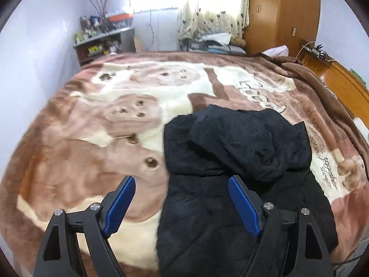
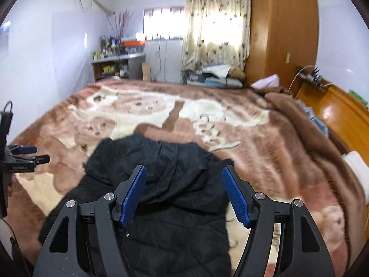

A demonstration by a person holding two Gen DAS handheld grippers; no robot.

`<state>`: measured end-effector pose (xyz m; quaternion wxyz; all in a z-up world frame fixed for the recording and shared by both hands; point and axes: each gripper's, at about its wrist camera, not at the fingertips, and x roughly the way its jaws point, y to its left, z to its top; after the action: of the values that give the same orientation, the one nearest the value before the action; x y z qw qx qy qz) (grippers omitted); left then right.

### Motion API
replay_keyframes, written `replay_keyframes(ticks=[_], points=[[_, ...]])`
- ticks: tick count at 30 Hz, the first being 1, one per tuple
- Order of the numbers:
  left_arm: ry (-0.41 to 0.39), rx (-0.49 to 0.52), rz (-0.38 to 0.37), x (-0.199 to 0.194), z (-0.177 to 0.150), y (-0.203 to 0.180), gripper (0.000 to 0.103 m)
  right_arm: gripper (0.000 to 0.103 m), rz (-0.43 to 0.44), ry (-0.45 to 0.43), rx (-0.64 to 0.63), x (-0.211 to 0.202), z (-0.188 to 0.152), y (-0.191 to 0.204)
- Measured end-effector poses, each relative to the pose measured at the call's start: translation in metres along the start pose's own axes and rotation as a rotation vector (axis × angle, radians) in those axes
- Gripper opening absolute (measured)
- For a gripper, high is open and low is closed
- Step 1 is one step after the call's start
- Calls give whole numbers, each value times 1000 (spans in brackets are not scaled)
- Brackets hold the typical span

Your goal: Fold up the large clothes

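A large black padded jacket (image 1: 235,161) lies on the bed, its hood end bunched toward the far side. It also shows in the right wrist view (image 2: 175,184). My left gripper (image 1: 182,198) is open and empty, held above the jacket's left edge, one blue pad (image 1: 120,205) over the blanket. My right gripper (image 2: 184,191) is open and empty above the jacket's middle. The left gripper (image 2: 27,154) shows at the left edge of the right wrist view.
A brown and cream fleece blanket (image 1: 92,127) covers the whole bed. A wooden wardrobe (image 1: 281,13) stands at the back right, a cluttered shelf (image 1: 103,41) at the back left, a wooden headboard (image 2: 341,115) on the right.
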<state>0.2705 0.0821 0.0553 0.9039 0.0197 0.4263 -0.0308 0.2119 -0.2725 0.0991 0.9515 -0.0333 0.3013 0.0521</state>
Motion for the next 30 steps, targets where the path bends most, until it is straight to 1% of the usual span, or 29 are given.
replay_keyframes(ticks=[1, 3, 6, 7, 8, 10, 11, 14, 15, 18, 19, 20, 22, 26, 30], points=[[-3, -18, -30, -15, -7, 9, 83, 69, -11, -5, -4, -22, 1, -3], [15, -50, -62, -32, -19, 23, 84, 69, -21, -9, -4, -48, 0, -9], [1, -27, -18, -53, -41, 35, 85, 70, -46, -28, -10, -92, -8, -16], [2, -26, -11, -59, -51, 39, 85, 72, -57, -34, -16, -104, -12, -17], [5, -27, -20, -63, -60, 43, 86, 75, -73, -38, -22, -116, -19, -19], [14, -35, -35, -66, -82, 50, 86, 75, -91, -33, -20, -131, -36, -22], [19, -33, -36, -65, -93, 52, 86, 76, -92, -26, -17, -130, -43, -24], [68, -44, -70, -55, -127, 58, 86, 76, -111, 41, -3, -123, -84, -25], [92, -62, -96, -48, -140, 60, 86, 76, -116, 57, -12, -119, -99, -24], [129, -80, -112, -33, -166, 60, 86, 76, -123, 108, -19, -102, -144, -18], [146, -91, -109, -26, -173, 60, 86, 76, -118, 132, -2, -91, -161, -17], [152, -99, -110, -20, -178, 59, 86, 76, -115, 147, 12, -89, -172, -20], [167, -128, -100, -9, -190, 59, 86, 76, -95, 191, 74, -72, -198, -25], [203, -171, -121, 12, -204, 55, 86, 76, -87, 241, 173, -44, -232, -35], [235, -193, -102, 33, -210, 49, 86, 76, -77, 271, 248, -20, -245, -46]])
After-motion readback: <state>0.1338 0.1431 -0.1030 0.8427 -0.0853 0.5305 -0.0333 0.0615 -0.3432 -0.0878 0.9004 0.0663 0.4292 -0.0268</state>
